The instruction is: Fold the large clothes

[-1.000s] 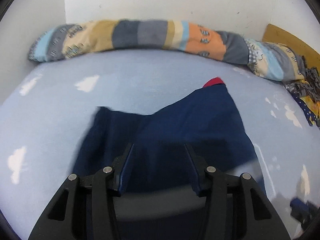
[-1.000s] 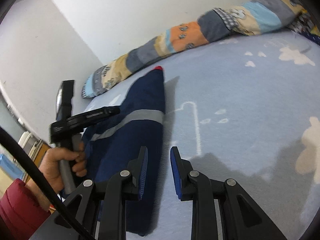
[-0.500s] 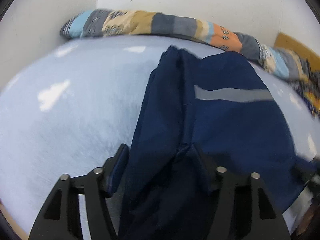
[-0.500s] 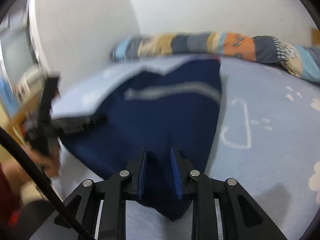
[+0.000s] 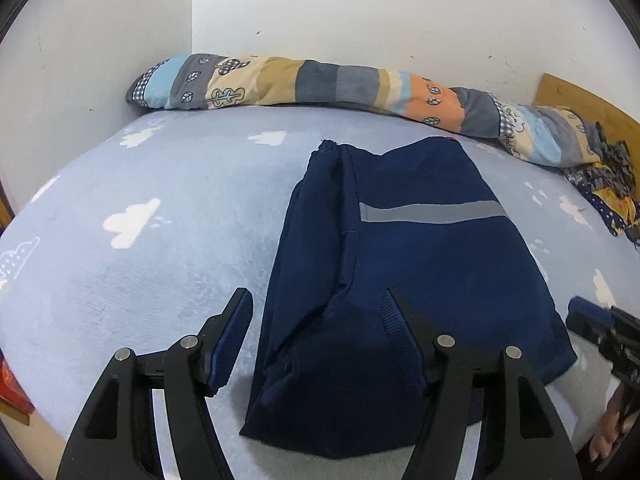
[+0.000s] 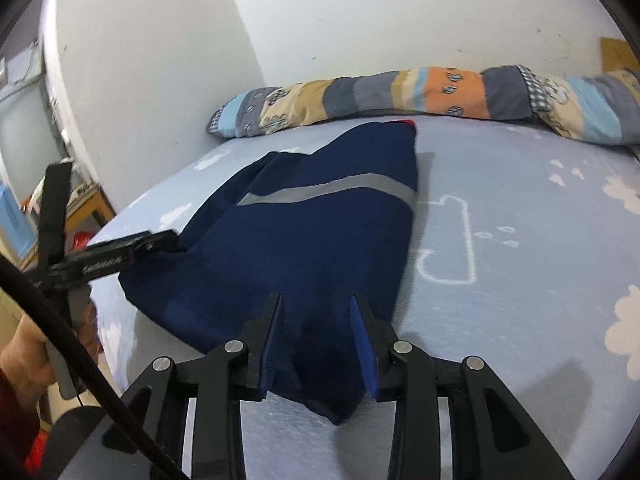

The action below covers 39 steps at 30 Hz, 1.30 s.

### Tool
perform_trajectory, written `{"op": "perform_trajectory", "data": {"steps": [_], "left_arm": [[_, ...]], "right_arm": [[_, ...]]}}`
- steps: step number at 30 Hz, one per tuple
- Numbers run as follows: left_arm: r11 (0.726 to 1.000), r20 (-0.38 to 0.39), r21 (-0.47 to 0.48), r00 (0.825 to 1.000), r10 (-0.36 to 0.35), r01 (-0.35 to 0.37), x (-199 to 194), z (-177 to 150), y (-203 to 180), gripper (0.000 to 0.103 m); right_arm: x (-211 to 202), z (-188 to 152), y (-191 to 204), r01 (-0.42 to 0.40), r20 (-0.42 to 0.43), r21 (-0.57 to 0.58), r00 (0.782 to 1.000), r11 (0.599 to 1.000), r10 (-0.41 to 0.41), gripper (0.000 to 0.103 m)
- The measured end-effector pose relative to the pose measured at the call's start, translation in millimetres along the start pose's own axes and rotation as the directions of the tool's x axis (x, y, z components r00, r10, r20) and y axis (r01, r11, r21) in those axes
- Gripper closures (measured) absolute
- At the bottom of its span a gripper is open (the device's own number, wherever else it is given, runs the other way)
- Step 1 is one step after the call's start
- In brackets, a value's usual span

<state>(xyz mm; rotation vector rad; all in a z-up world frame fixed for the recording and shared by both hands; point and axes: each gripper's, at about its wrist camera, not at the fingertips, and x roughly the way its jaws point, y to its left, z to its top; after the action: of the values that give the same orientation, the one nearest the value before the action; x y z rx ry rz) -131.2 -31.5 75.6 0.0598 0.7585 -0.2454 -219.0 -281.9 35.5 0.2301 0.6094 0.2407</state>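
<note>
A navy garment (image 5: 420, 248) with a grey reflective stripe lies folded on the light-blue cloud-print bed sheet (image 5: 160, 240). My left gripper (image 5: 320, 312) stands open over its near left edge; one finger is above the sheet, the other above the cloth, and neither pad presses. In the right wrist view the garment (image 6: 320, 232) runs away from me and its near corner lies between the fingers of my right gripper (image 6: 316, 304). Those jaws are opening and the cloth rests slack on the bed. The left gripper (image 6: 160, 240), held by a hand, is at the garment's left edge.
A long patchwork bolster (image 5: 320, 84) lies along the white wall at the back of the bed. A heap of patterned clothes (image 5: 608, 184) sits at the far right below a wooden headboard (image 5: 580, 96). Furniture (image 6: 80, 208) stands past the bed's left edge.
The garment has come down from a lifted drape and now lies flat and folded. My left gripper opened and drew back from it. My right gripper rolled level and its fingers spread apart.
</note>
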Motion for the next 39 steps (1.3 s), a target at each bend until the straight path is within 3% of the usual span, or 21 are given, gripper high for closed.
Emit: {"op": "perform_trajectory", "data": {"steps": [6, 10, 12, 14, 17, 23, 30, 39], "left_arm": [[0.998, -0.064, -0.063, 0.998, 0.013, -0.017, 8, -21, 19, 0.037], [0.991, -0.088, -0.135, 0.995, -0.036, 0.024, 10, -28, 33, 0.033], [0.995, -0.087, -0.097, 0.996, -0.010, 0.001, 8, -27, 27, 0.033], [0.999, -0.074, -0.044, 0.997, 0.022, -0.025, 3, -25, 18, 0.033], [0.999, -0.029, 0.011, 0.999, 0.042, -0.042, -9, -22, 8, 0.033], [0.987, 0.070, 0.115, 0.992, 0.102, -0.110, -30, -15, -11, 0.033], [0.965, 0.133, 0.214, 0.983, 0.125, -0.152, -39, -14, -35, 0.033], [0.932, 0.153, 0.305, 0.976, 0.157, -0.198, -34, -22, -54, 0.032]], "right_arm": [[-19, -2, -8, -0.015, 0.017, 0.057, 1.000, 0.998, 0.014, 0.065], [-22, -7, 0, -0.026, 0.002, 0.027, 1.000, 0.999, 0.026, 0.065], [-14, -11, 6, -0.019, -0.038, 0.003, 0.999, 1.000, 0.019, 0.065], [1, -17, 9, 0.004, -0.097, -0.020, 0.995, 1.000, -0.006, 0.059], [-2, -17, 6, 0.001, -0.084, -0.002, 0.996, 1.000, -0.001, 0.057], [-26, -13, 20, 0.030, 0.039, -0.059, 0.999, 0.998, -0.027, 0.057], [-19, -14, 47, 0.001, 0.018, -0.098, 1.000, 0.995, 0.001, 0.057], [-6, -19, 59, -0.016, -0.031, -0.099, 0.999, 0.995, 0.013, 0.057]]}}
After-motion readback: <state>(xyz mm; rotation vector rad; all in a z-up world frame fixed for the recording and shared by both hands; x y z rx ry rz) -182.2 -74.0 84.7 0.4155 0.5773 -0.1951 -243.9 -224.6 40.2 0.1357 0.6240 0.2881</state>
